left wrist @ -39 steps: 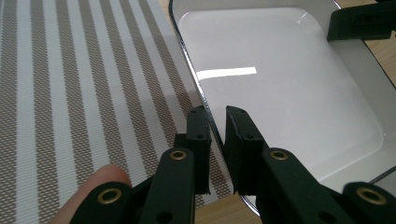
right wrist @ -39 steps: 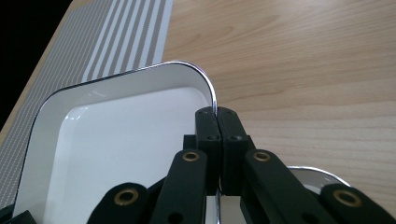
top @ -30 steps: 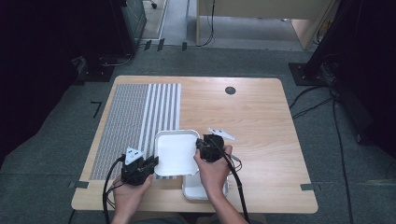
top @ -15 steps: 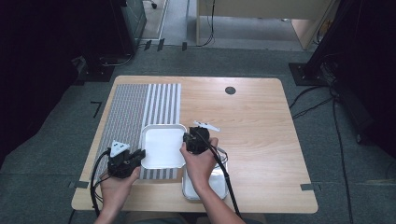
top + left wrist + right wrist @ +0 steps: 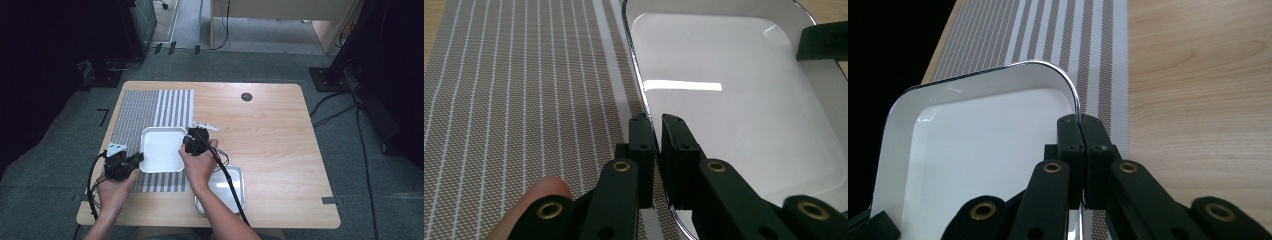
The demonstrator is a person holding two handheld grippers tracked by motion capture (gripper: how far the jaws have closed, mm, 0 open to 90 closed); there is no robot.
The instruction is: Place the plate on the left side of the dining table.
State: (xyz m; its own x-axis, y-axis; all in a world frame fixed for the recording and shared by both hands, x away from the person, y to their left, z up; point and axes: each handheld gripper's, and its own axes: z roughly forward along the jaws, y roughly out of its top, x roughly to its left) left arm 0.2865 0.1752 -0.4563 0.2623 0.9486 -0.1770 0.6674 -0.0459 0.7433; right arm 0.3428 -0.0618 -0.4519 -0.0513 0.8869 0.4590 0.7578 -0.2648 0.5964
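A white rectangular tray hangs low over a grey-and-white striped placemat, held from both sides. My left gripper is shut on the tray's left rim. In the left gripper view the two black jaws pinch the chrome edge of the tray, with the placemat beneath. My right gripper is shut on the tray's right rim. In the right gripper view its jaws clamp the rim near a corner of the tray.
A second white tray lies on the wooden table near its front edge, partly under the right forearm. A dark round hole sits at the table's far side. Bare wood lies right of the placemat.
Both hands have carried the tray to the left and slightly away, off the second tray and over the placemat. The second tray is now more exposed.
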